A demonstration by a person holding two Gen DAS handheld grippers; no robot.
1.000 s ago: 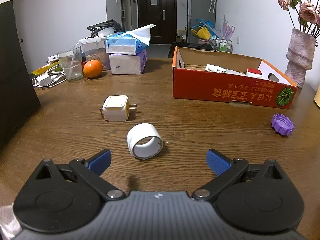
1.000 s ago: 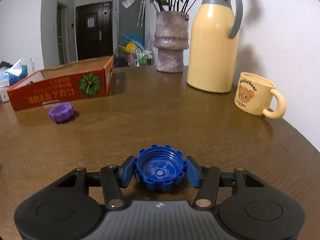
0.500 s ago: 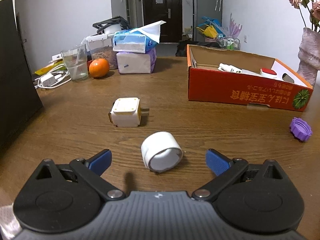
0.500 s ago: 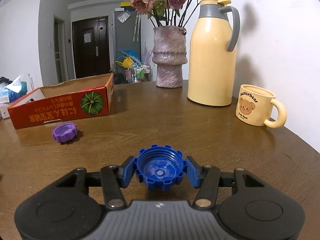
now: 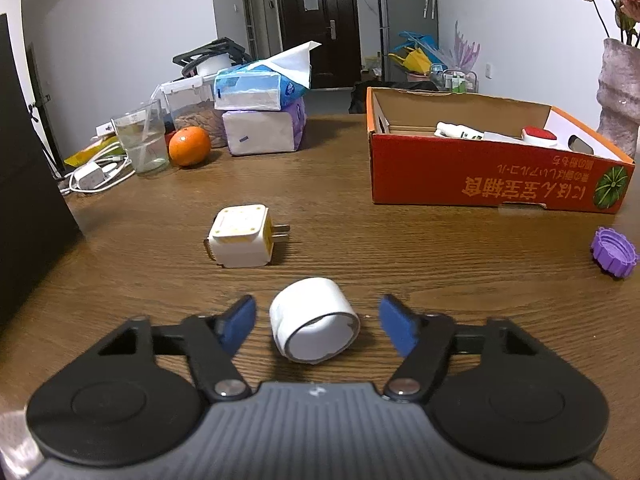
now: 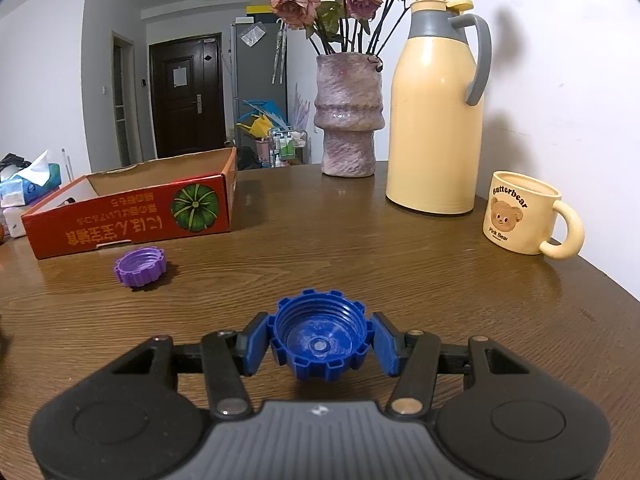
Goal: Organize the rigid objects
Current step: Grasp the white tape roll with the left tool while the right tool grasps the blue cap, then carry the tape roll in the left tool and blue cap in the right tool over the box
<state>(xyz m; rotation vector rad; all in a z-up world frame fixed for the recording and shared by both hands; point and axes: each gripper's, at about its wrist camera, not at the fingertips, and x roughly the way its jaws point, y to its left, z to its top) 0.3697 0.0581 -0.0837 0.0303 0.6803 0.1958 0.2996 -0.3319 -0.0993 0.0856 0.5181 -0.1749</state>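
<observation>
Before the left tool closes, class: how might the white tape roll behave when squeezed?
The white tape roll lies on its curved side between the open left tool, so it may roll away. It looks thin-walled and hollow, probably light, possibly flexing under pressure.

Room: white walls [image 6: 560, 80]; dark brown door [image 5: 316, 20] upper centre; grey refrigerator [image 6: 260, 80] right of it; wood-grain worktop [image 6: 360, 240] across lower frame; even indoor light.
</observation>
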